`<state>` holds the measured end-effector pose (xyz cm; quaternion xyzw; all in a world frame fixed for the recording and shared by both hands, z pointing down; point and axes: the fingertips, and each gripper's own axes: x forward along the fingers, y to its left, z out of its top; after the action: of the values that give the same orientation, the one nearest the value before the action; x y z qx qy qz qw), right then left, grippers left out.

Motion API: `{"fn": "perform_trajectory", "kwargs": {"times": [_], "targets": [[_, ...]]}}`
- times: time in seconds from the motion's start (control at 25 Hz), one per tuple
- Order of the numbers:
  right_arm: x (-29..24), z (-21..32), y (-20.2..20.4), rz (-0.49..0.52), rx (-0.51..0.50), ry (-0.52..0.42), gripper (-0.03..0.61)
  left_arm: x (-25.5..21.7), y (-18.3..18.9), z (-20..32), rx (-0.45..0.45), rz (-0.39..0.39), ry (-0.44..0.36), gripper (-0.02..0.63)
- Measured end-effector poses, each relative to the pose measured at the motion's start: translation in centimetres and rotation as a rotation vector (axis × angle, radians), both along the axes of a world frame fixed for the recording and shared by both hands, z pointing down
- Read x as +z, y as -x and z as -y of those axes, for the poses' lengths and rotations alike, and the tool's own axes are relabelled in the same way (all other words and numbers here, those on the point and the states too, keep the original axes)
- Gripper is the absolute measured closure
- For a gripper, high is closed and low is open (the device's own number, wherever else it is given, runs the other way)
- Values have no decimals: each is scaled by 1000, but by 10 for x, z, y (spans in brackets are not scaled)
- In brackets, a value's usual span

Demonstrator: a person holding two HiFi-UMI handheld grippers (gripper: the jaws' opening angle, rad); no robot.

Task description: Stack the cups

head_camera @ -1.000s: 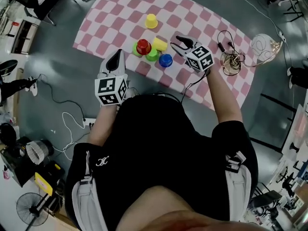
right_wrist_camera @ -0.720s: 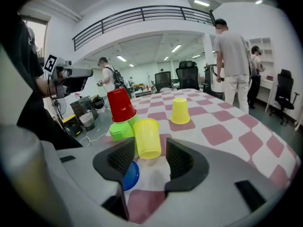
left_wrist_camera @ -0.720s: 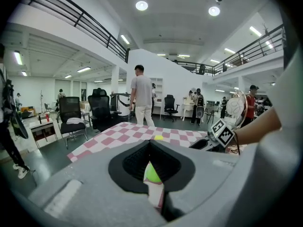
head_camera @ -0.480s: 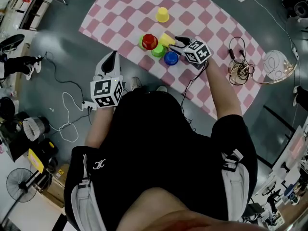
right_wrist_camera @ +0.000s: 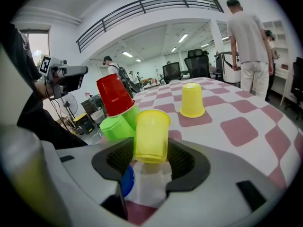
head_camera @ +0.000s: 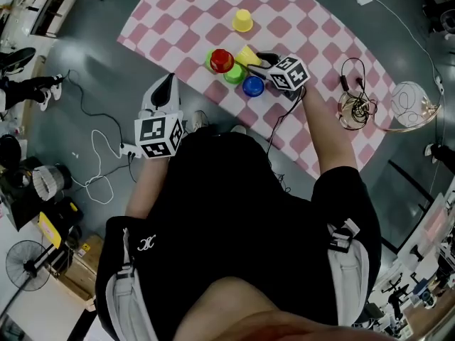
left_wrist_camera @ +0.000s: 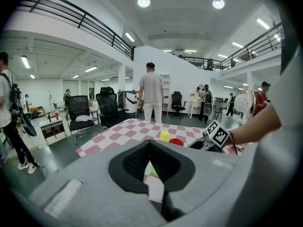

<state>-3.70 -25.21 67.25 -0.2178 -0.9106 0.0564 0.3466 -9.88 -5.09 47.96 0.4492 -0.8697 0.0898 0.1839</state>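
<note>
A pink-and-white checked mat (head_camera: 306, 20) on the floor carries the cups. One yellow cup (head_camera: 242, 21) stands upside down, apart at the far side. A red cup (head_camera: 221, 60) sits tilted on green cups (head_camera: 234, 74), with a blue cup (head_camera: 253, 86) close by. A second yellow cup (right_wrist_camera: 151, 135) lies on its side between the jaws of my right gripper (head_camera: 259, 60), which have just been opening; the pads flank it without visibly pressing. My left gripper (head_camera: 166, 85) hovers over bare floor left of the mat, its tips together and empty.
A tangle of cables (head_camera: 355, 101) and a round wire frame (head_camera: 409, 99) lie at the mat's right edge. White cords (head_camera: 99, 169) trail over the grey floor at left. In the left gripper view a person (left_wrist_camera: 151, 91) and office chairs (left_wrist_camera: 79, 115) stand beyond the mat.
My right gripper has come down and forward to the cup cluster, and the lying yellow cup now sits between its jaws. The left gripper has barely shifted.
</note>
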Motion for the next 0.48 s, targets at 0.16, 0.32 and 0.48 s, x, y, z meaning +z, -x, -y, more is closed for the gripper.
{"fn": "perform_trajectory", "kwargs": {"times": [0.16,0.32,0.48], "targets": [[12,3,-6,-41,1,-5,365,3,1,-7,-19,-9,2,598],[13,5,-5,-46,7,-16,365,3,1,-6,-22,-10,0,598],[7,9,-12,-38,-14,-93,365,3,-1,-2,-6,-11,-3,598]]}}
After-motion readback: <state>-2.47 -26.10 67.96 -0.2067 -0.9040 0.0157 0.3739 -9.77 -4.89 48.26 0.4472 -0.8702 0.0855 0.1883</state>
